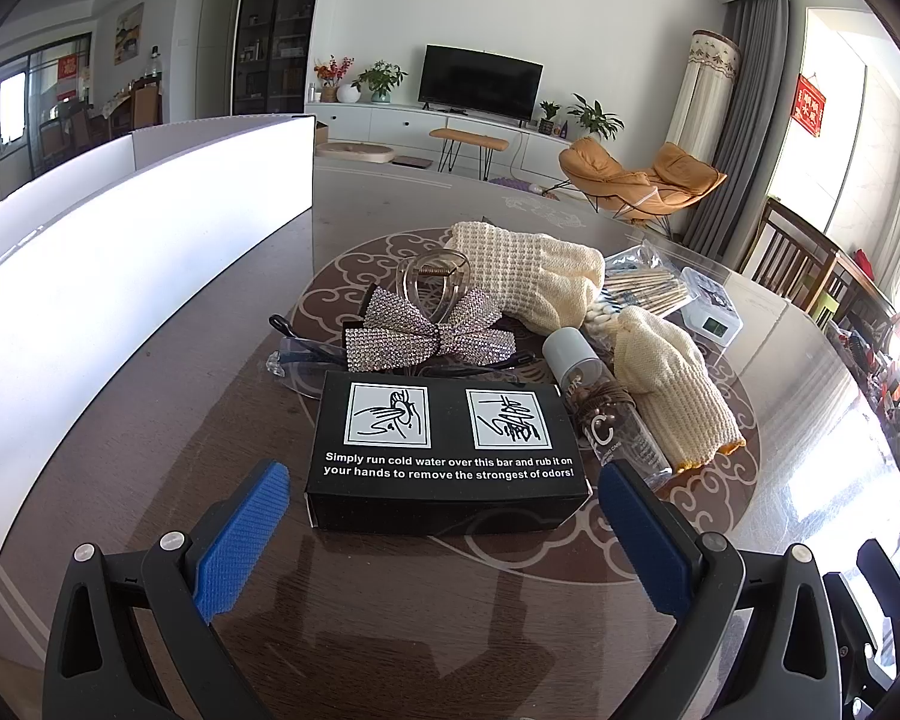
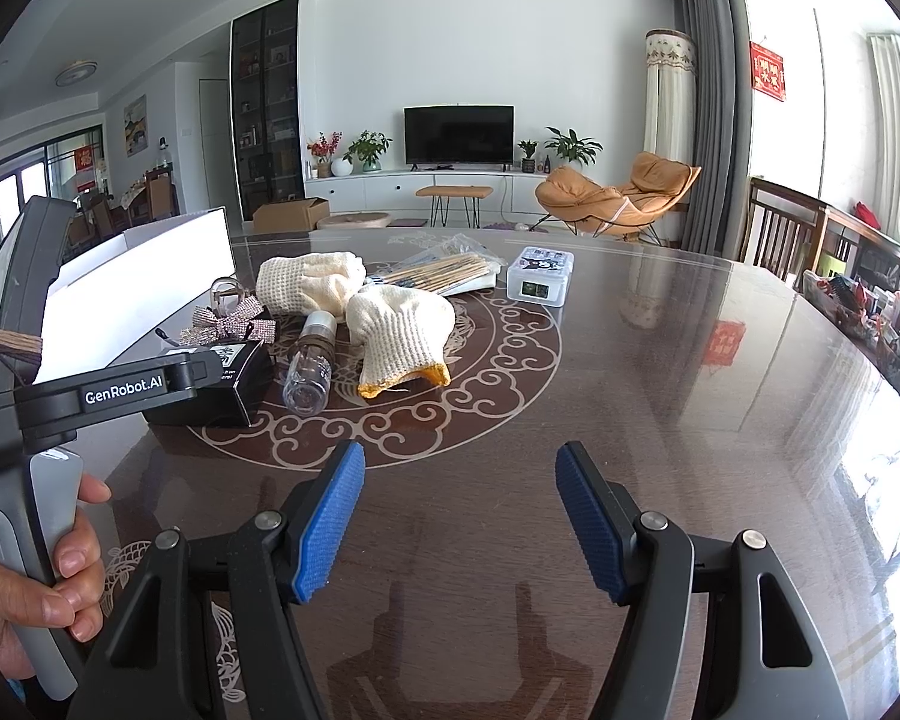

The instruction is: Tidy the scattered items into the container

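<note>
A black box with white print [image 1: 447, 456] lies just ahead of my open left gripper [image 1: 444, 483], between its blue pads without contact. Behind it lie a rhinestone bow clip [image 1: 429, 339], a clear claw clip [image 1: 435, 285], glasses [image 1: 306, 360], a clear bottle [image 1: 612, 414], two cream gloves [image 1: 678, 384] and a bag of sticks [image 1: 648, 291]. The white container [image 1: 138, 276] stands to the left. My right gripper [image 2: 459, 480] is open and empty over bare table, short of the glove [image 2: 402, 330] and bottle [image 2: 312, 366].
A small white digital box [image 2: 540, 279] sits beyond the pile. The left gripper's body and the hand holding it [image 2: 42, 540] fill the left of the right wrist view. Chairs and clutter line the table's right edge [image 2: 840, 276].
</note>
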A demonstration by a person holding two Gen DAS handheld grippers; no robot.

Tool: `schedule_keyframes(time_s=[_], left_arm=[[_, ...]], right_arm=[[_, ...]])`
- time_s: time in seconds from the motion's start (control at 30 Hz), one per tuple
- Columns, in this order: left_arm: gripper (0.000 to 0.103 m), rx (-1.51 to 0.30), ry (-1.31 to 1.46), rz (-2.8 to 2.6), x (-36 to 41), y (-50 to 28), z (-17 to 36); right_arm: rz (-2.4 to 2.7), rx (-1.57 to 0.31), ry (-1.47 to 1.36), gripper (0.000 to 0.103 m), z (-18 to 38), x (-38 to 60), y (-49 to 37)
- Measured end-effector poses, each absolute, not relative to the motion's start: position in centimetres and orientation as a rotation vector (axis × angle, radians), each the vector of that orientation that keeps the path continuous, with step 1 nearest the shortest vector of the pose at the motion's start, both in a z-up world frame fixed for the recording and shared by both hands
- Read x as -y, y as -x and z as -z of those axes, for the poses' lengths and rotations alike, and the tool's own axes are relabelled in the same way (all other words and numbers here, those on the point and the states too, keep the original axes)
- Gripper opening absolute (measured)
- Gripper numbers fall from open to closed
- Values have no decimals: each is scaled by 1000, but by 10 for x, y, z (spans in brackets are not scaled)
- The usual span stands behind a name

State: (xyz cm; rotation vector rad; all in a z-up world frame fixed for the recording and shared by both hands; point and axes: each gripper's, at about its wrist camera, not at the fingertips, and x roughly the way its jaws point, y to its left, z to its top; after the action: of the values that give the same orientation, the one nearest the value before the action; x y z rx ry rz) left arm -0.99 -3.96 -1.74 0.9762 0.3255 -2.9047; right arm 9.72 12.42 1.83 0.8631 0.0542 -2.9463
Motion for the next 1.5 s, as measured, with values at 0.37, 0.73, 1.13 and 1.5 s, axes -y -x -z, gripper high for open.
schedule_keyframes(time_s=[0.37, 0.73, 1.13, 1.5], left_arm=[[103, -326, -982, 2903, 39, 9, 17], [103, -284, -1005, 2898, 33, 14, 17], [103, -228, -1018, 2884, 25, 16, 17], [103, -227, -1020, 2883, 25, 17, 18]], right_arm=[[2939, -45, -866, 68, -18, -127, -96], [2934, -40, -867, 68, -18, -128, -97], [2919, -22, -867, 68, -18, -131, -96], [2919, -23, -868, 68, -18, -131, -96]])
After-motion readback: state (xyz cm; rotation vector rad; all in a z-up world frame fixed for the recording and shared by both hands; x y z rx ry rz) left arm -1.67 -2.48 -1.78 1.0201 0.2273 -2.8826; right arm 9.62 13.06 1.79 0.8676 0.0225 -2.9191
